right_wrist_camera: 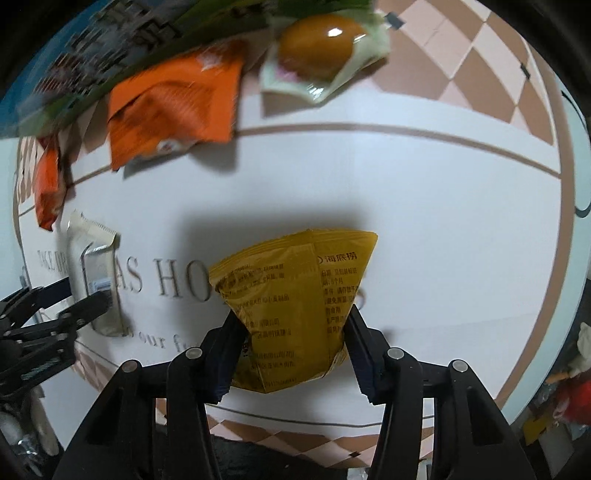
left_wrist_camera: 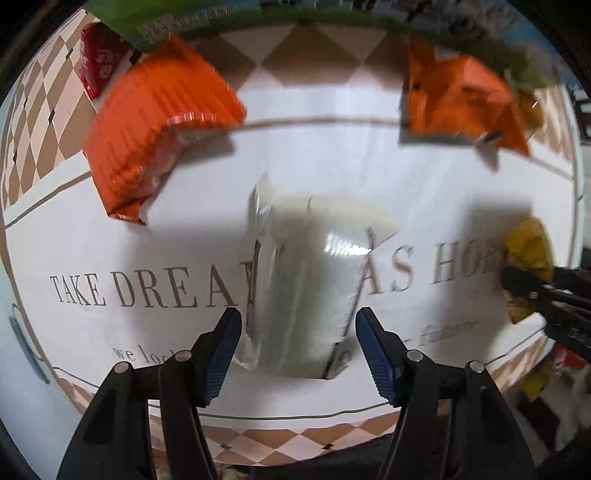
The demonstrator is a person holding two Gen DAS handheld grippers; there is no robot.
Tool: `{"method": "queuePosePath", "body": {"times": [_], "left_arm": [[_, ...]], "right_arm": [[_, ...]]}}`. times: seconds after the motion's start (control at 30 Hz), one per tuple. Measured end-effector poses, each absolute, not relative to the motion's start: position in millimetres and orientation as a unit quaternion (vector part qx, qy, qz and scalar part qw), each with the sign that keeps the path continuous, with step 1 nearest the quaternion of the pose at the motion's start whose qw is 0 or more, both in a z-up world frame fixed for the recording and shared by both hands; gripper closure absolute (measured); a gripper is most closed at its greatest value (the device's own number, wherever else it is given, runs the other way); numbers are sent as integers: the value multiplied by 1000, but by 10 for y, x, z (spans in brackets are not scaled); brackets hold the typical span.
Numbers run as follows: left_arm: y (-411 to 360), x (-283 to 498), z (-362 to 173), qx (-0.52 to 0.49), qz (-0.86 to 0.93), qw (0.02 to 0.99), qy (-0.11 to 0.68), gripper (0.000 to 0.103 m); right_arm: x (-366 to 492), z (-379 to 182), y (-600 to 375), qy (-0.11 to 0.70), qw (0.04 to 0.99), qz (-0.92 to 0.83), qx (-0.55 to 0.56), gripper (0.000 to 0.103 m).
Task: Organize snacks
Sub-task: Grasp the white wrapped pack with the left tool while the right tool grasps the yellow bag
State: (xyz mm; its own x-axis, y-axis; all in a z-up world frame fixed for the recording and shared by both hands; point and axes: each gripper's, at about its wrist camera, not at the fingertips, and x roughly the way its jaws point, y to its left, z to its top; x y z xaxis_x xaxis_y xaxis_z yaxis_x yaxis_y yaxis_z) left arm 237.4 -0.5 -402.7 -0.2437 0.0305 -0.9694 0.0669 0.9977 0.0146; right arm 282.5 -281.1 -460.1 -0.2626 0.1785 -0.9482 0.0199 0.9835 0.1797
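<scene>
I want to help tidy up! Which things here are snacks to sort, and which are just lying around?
Snacks to sort:
- cream packet between the left gripper fingers
- yellow packet pinched by the right gripper
- two orange packets
- wrapped brown egg
- red packet

Just lying about:
- printed tablecloth
- green box

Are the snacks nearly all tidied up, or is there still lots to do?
Nothing looks tidied yet. In hand: the right gripper pinches the yellow packet, and the left gripper straddles the cream packet. Still loose on the mat: the wrapped egg and the orange packet, with another orange packet further left. So lots remains.
</scene>
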Motion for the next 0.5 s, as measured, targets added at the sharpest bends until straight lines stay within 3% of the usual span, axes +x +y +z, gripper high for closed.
{"method": "queuePosePath", "body": {"times": [0.3, 0.5], "left_arm": [[-62, 2125, -4077, 31, -1, 638, 769, 46], [-297, 2030, -3893, 17, -4, 650, 760, 52]], "right_arm": [[2781, -4639, -2694, 791, 607, 45, 61, 46], [2675, -4521, -2442, 782, 620, 48, 53, 55]]}}
